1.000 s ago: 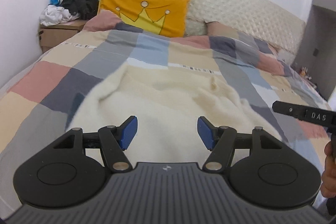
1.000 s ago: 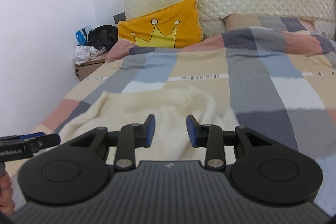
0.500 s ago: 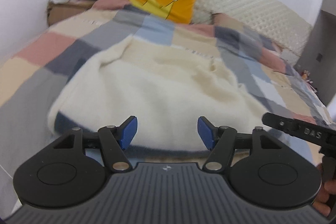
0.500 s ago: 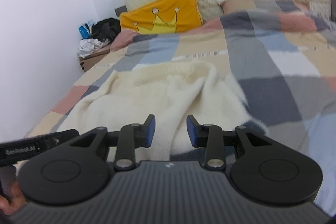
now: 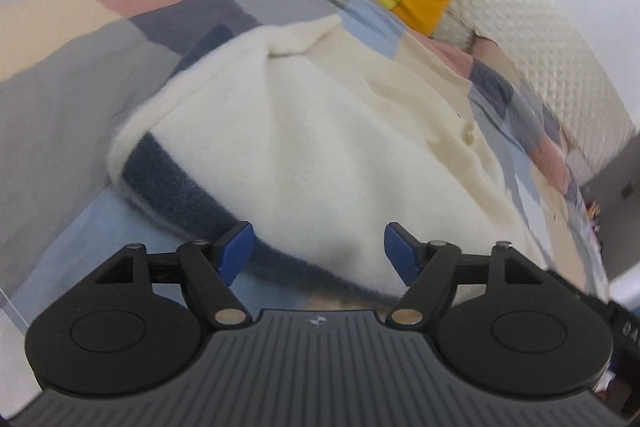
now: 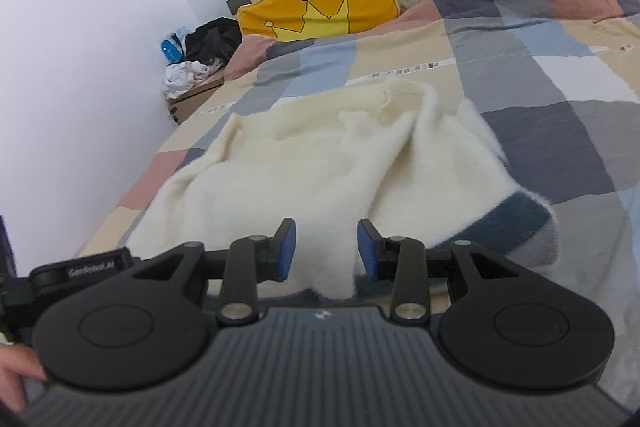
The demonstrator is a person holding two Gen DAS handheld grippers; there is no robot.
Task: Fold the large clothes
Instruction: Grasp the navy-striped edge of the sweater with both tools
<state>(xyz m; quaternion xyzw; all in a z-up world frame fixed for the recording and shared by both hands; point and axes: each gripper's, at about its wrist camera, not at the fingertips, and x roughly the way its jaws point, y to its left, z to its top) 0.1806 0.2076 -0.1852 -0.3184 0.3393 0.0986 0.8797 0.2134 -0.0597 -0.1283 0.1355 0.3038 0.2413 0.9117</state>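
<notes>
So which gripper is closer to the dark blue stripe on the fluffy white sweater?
Left. The left gripper hangs open right over the dark blue stripe at the sweater's hem. The right gripper, open too, sits over white fluff; there the stripe lies off to its side.

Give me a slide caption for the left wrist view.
Open left tool over the hem of a cream sweater on a checked bedspread.

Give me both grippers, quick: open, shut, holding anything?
Left gripper: open, jaws just widened, nothing gripped, over the sweater hem.
Right gripper: open, narrower gap, nothing gripped, over the sweater.
</notes>
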